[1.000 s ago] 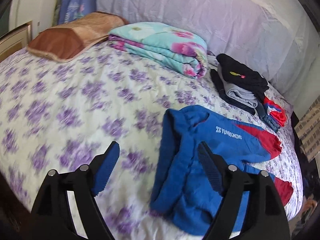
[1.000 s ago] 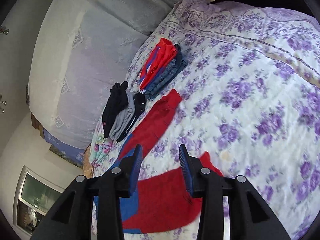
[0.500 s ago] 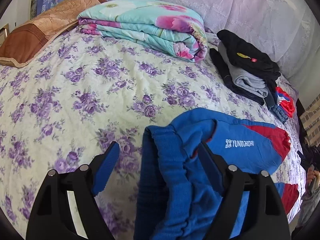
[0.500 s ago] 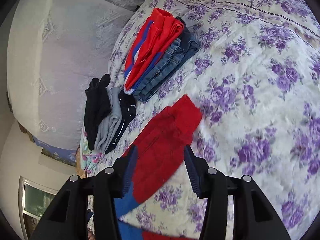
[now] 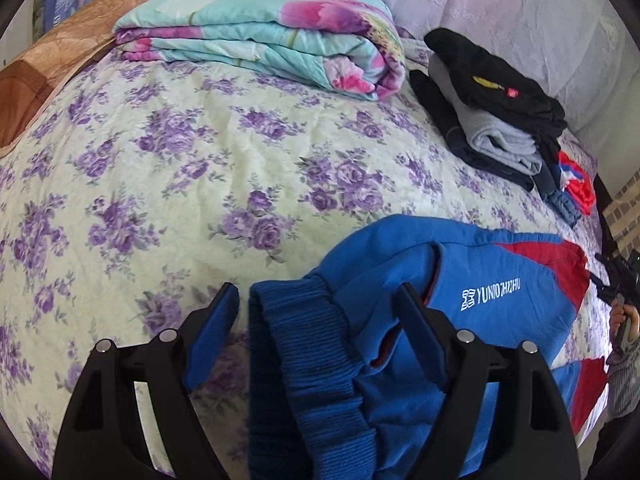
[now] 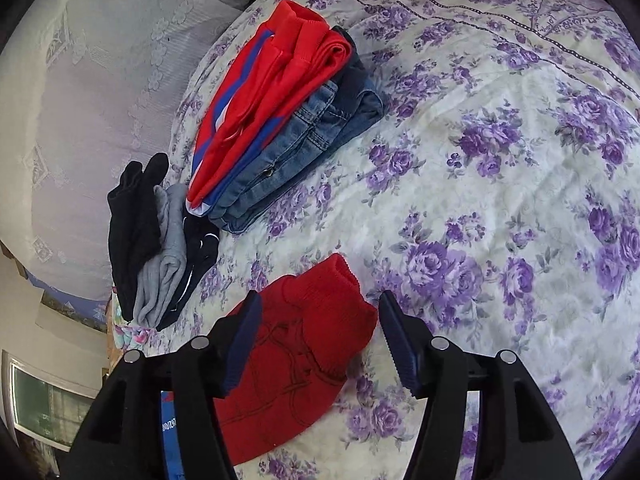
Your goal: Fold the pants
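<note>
Left gripper [image 5: 316,320] jaws wide, unclamped, astride pants [image 5: 460,300] waistband; right gripper [image 6: 316,332] jaws just widened, straddling the red cuff, gripping nothing.

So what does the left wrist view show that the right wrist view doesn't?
Only the left wrist view: the blue waistband between the open left hand-held gripper, the folded quilt and a brown pillow.

Only the right wrist view: the red cuff between the right hand-held gripper, whose jaws have just been opening and are not pressing it, and a window.

Both: the floral bedspread, the black and grey pile and the red and denim pile.
</note>
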The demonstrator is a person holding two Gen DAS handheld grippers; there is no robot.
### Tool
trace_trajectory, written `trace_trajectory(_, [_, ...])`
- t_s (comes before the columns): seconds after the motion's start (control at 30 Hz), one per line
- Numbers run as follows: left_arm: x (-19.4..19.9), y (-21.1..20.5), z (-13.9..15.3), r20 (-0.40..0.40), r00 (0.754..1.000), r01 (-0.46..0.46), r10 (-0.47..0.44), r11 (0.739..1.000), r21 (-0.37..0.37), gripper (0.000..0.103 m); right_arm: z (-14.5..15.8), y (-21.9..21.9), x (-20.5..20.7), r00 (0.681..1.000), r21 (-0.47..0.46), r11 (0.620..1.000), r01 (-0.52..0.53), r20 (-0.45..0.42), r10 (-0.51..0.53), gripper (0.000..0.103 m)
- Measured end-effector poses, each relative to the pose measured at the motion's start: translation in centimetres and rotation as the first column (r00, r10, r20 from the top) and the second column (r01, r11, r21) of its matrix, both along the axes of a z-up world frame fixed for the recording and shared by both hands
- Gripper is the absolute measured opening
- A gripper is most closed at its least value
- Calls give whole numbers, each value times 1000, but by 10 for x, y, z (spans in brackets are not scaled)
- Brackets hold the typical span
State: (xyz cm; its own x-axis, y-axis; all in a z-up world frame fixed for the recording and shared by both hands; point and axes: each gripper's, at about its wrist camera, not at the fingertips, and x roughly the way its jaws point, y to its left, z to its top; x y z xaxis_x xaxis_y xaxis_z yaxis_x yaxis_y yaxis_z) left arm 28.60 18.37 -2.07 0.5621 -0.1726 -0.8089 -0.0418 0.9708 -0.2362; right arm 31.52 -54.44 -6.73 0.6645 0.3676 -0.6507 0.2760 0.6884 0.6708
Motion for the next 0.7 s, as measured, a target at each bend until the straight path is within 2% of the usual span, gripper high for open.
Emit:
trace_trajectory(0.23, [17, -11, -10, -41, 999, -12, 15, 997, 82, 80, -7, 6, 11, 999, -43, 999, -18, -35, 17, 64])
trace_trajectory(0.43, [24, -3, -14, -56, 998, -23, 25, 999, 41, 81, -9, 13, 25, 997, -59, 996, -64, -45, 61, 64])
trace_trajectory(0.47, [25, -2, -13, -51, 999, -17, 19, 999, 36, 79, -7, 14, 27, 997, -68, 995, -69, -43, 67, 64])
trace_trajectory(0.53, [27, -5, -12, -50, 999, 6, -4, 1000, 31, 68, -3, 15, 31, 996, -86, 993, -81, -39, 78, 64])
trace_trajectory(0.7, [32, -15, -9, -46, 998, 43, -40, 997, 66, 54, 3, 19, 40, 991, -126, 983, -134, -21, 133, 64])
